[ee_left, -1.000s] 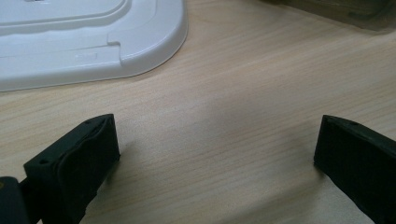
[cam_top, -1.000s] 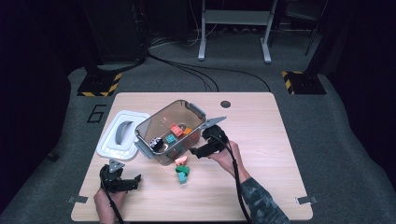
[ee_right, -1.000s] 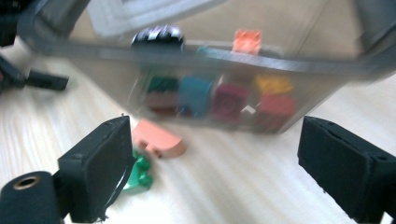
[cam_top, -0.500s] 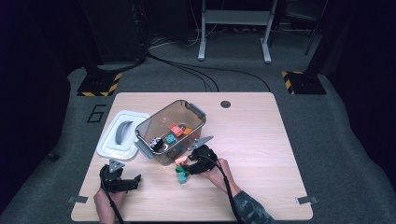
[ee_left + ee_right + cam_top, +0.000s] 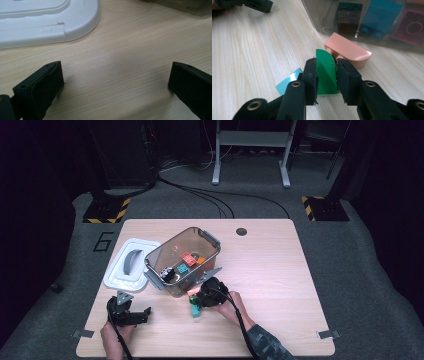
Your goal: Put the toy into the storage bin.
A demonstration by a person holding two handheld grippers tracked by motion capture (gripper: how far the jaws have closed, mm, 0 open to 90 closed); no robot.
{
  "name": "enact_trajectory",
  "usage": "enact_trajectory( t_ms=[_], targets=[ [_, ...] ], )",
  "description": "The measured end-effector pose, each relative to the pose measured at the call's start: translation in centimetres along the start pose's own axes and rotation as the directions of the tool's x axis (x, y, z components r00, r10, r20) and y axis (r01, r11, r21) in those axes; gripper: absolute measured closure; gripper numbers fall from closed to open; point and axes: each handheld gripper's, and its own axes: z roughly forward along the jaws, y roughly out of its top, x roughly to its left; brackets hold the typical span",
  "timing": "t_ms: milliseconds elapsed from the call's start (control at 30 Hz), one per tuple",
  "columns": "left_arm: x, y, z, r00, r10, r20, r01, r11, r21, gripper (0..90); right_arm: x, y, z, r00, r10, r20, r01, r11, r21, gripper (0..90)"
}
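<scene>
Right gripper clamped on green block beside the bin

Right gripper (image 5: 196,302) low over the light wooden table (image 5: 280,270), at the near wall of the smoky transparent plastic bin (image 5: 172,251), jaws pointing left and toward the person. Held by the right hand (image 5: 231,304), forearm in a dark patterned sleeve (image 5: 262,345) entering from the bottom edge and angled up-left. Jaws pressed from both sides on a green plastic block with a rounded top (image 5: 325,71), standing on the tabletop. Just behind it, a salmon-pink rounded block (image 5: 348,51), touching or nearly touching the green one, close to the bin wall. Flat light-blue tile (image 5: 287,83) lying on the table to the left of the jaws, partly under them. Through the bin wall, a black block (image 5: 348,15), a teal block (image 5: 379,15) and a magenta block (image 5: 412,26).

Left gripper (image 5: 131,315) near the table's front-left corner, well apart from the right one, resting low at the tabletop with the left hand (image 5: 114,336) behind it. Jaws spread wide, bare wood between them. White plastic lid with a grey handle (image 5: 131,265) lying flat ahead of it, beside the bin's left end.
</scene>
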Motion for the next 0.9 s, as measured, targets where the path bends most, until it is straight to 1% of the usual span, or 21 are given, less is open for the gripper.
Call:
enact_trajectory(
  t_ms=[100,167,233,333,367,400,433,467,533,567,600,633,667,767,833,900],
  targets=[
    [0.0,0.0,0.0,1.0,0.0,0.0,0.0,1.0,-0.001,0.0,-0.1,-0.1,-0.2,1.0,-0.003,0.003,0.003,1.0,0.005,70.6],
    [0.0,0.0,0.0,1.0,0.0,0.0,0.0,1.0,0.002,0.0,-0.2,-0.2,-0.4,1.0,0.004,0.007,-0.004,1.0,0.01,70.6],
    [0.0,0.0,0.0,1.0,0.0,0.0,0.0,1.0,0.002,0.0,-0.4,-0.5,-0.8,0.9999,0.0,0.014,0.0,1.0,0.018,70.6],
    [0.0,0.0,0.0,1.0,0.0,0.001,0.0,1.0,0.004,0.0,-0.8,-1.2,-1.5,0.9994,0.022,0.028,-0.022,0.999,0.026,70.6],
    [0.0,0.0,0.0,1.0,0.0,0.001,0.0,1.0,0.004,0.0,-0.9,-1.3,-1.7,0.9992,0.017,0.035,-0.018,0.999,0.027,70.6],
    [0.0,0.0,0.0,1.0,0.0,0.001,0.0,1.0,0.004,0.0,-1.0,-1.6,-1.9,0.9987,0.03,0.041,-0.032,0.999,0.03,70.6],
    [0.0,0.0,0.0,1.0,0.0,0.002,0.0,1.0,0.002,0.0,-1.2,-1.8,-2.2,0.9983,0.03,0.051,-0.032,0.999,0.029,70.6],
    [0.0,0.0,0.1,1.0,-0.003,-0.001,0.003,1.0,-0.007,0.0,-1.3,-1.9,-2.4,0.9974,0.041,0.059,-0.042,0.999,0.028,70.6],
    [0.0,0.0,0.0,1.0,-0.002,0.0,0.002,1.0,-0.006,0.0,-1.7,-2.3,-2.8,0.9967,0.041,0.071,-0.043,0.999,0.03,70.3],
    [0.0,0.0,0.0,1.0,-0.002,0.0,0.002,1.0,-0.005,0.0,-1.9,-2.4,-2.9,0.9954,0.056,0.078,-0.058,0.998,0.031,69.4],
    [0.0,0.0,0.0,1.0,-0.003,0.0,0.003,1.0,-0.006,0.0,-2.1,-2.5,-3.1,0.9949,0.059,0.081,-0.062,0.997,0.034,66.6],
    [0.0,0.0,0.0,1.0,-0.002,0.004,0.002,1.0,0.004,0.0,-2.1,-2.5,-3.1,0.9941,0.069,0.083,-0.073,0.997,0.038,64.4],
    [0.0,0.0,0.0,1.0,-0.001,0.001,0.001,1.0,0.004,0.0,-2.2,-2.4,-3.1,0.9936,0.073,0.087,-0.076,0.997,0.03,63.2],
    [0.0,0.0,0.0,1.0,0.001,0.001,-0.001,1.0,0.002,0.0,-2.1,-1.9,-2.6,0.9946,0.058,0.087,-0.063,0.996,0.063,59.3],
    [0.0,0.0,0.0,1.0,0.001,0.0,-0.001,1.0,0.003,0.0,-2.0,-1.5,-2.0,0.9955,0.049,0.081,-0.056,0.995,0.088,59.4],
    [0.0,0.0,0.0,1.0,0.0,0.0,0.0,1.0,0.003,0.0,-1.9,-1.3,-1.5,0.9955,0.038,0.087,-0.047,0.994,0.1,60.6]
  ],
)
